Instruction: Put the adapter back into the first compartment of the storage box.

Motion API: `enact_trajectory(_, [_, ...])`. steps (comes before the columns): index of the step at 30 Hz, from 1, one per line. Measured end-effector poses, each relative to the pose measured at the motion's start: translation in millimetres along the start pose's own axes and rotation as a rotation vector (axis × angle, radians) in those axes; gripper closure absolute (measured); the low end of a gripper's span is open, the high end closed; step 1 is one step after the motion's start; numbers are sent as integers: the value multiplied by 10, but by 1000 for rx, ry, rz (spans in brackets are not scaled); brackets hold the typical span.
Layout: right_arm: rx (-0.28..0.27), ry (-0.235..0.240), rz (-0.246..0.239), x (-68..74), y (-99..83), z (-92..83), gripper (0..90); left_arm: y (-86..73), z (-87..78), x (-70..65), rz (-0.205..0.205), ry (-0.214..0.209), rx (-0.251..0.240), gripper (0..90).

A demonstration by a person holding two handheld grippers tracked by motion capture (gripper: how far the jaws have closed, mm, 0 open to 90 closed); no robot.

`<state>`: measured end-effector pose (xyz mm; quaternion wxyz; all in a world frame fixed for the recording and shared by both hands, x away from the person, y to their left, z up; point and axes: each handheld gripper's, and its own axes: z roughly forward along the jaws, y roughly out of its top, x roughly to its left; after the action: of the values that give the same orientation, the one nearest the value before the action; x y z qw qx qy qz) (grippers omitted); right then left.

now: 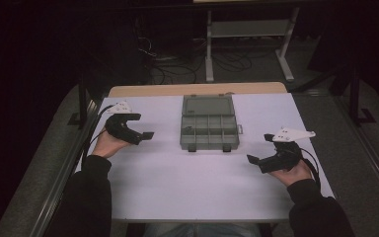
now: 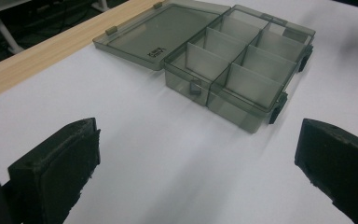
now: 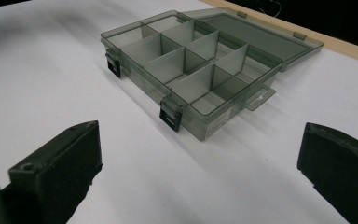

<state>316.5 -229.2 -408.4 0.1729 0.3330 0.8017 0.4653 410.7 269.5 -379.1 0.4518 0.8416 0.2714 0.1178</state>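
Note:
A smoky grey clear compartment box [image 1: 208,129] lies in the middle of the white table with its lid [image 1: 208,105] folded flat open toward the far side. Its several compartments look empty, and two dark latches hang on its near edge. My left gripper [image 1: 143,126] rests left of the box, open, holding nothing. My right gripper [image 1: 260,148] sits to the right and nearer the person, also open and empty. In the left gripper view the box [image 2: 242,70] lies ahead of the wide-spread jaws. The right gripper view has the box [image 3: 191,65] beyond its jaws, apart from them.
A white sheet [image 1: 187,182] covers the table, with a strip of bare wood [image 1: 197,89] along the far edge. Behind it, a white metal stand [image 1: 249,44] and cables [image 1: 172,66] sit on the dark floor. Metal rails run along both sides of the table.

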Motion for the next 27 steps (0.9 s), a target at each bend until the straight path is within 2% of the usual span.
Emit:
enact_trajectory(9, [1,0,-2,4,0,3,0,-87,-107,-40,-6,7,-15,0])
enact_trajectory(14, [4,-1,-3,4,-1,7,0,-158,-159,-34,-32,13,-30,0])
enact_trajectory(27, [5,-3,-2,1,-3,6,0,-339,-305,-61,-59,30,-54,0])
